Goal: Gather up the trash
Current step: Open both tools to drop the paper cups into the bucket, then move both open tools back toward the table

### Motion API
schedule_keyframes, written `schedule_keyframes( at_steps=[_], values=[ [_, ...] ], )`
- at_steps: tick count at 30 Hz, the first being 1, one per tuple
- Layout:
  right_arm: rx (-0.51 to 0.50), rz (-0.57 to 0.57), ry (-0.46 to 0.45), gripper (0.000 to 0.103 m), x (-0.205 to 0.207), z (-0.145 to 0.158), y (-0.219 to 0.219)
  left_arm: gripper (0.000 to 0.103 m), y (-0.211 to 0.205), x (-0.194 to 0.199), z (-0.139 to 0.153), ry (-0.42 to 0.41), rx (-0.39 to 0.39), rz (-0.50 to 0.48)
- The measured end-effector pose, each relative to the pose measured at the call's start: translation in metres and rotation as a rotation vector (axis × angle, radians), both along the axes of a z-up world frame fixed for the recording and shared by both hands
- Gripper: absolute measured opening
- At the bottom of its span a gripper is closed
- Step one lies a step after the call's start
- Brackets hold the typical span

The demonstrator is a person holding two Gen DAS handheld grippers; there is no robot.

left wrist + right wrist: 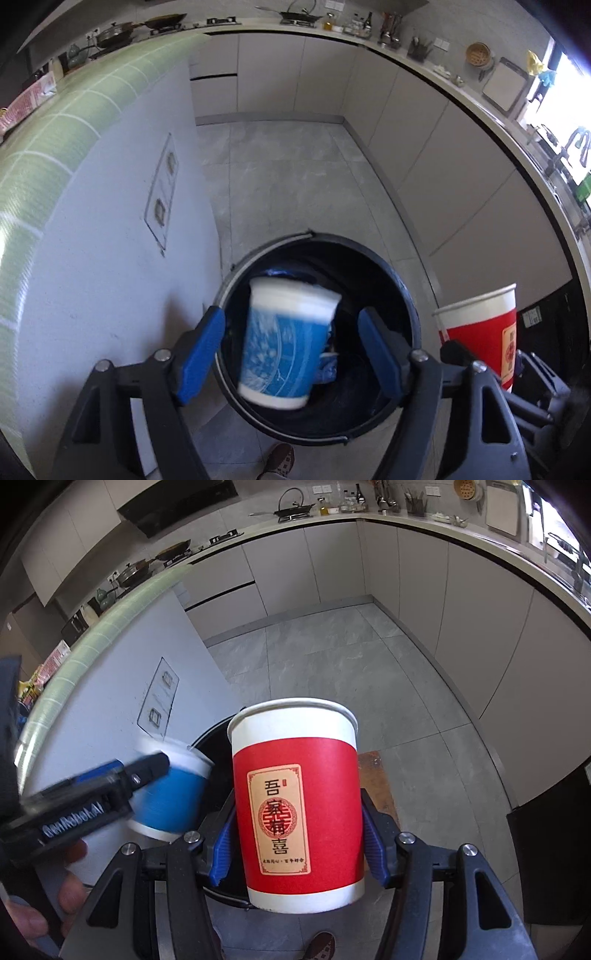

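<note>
Left gripper (291, 354) has its blue pads spread wide of the blue cup (286, 341), which looks blurred and loose, tilted rim-up right over the mouth of the black bin (408, 295)! Just beside it on the right, the right gripper (299, 834) pinches the red cup (297, 797) upright, off the bin's rim, so that one looks next to go. Bin contents are dark, and I can't tell whether anything touches the blue cup.
</note>
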State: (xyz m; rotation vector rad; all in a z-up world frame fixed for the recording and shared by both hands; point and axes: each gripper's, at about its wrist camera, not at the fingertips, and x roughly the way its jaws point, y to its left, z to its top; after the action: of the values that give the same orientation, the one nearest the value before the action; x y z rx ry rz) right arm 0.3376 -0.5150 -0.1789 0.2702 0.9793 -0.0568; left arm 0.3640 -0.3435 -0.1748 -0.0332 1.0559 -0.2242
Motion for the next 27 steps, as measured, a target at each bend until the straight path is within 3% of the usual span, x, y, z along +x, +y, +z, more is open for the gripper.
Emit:
schedule_keyframes(
  at_steps=[1, 6, 8, 10, 15, 22, 27],
  values=[
    [0.008, 0.006, 0.004, 0.061, 0.003, -0.003, 0.0, 0.082, 0.0, 0.001, 0.001, -0.007, 0.004, 0.002],
    [0.034, 0.041, 0.019, 0.061, 0.018, -0.015, 0.005, 0.082, 0.002, -0.002, 0.013, -0.045, 0.011, 0.034],
    [0.019, 0.062, 0.029, 0.065, 0.024, -0.021, 0.012, 0.082, 0.001, -0.002, 0.015, -0.05, 0.015, 0.037],
    [-0.015, 0.071, 0.041, 0.081, 0.03, -0.025, 0.016, 0.082, 0.001, -0.002, 0.017, -0.056, 0.009, 0.041],
    [-0.004, 0.031, 0.015, 0.081, 0.027, -0.02, 0.007, 0.082, -0.002, 0.005, 0.02, -0.061, -0.002, 0.037],
    [-0.042, -0.065, 0.005, 0.081, 0.009, 0.014, -0.005, 0.082, -0.008, 0.002, 0.048, -0.059, -0.04, -0.007],
    [-0.061, -0.121, -0.015, 0.081, -0.006, 0.063, -0.004, 0.082, -0.002, -0.011, 0.105, -0.1, -0.09, -0.047]
  ],
)
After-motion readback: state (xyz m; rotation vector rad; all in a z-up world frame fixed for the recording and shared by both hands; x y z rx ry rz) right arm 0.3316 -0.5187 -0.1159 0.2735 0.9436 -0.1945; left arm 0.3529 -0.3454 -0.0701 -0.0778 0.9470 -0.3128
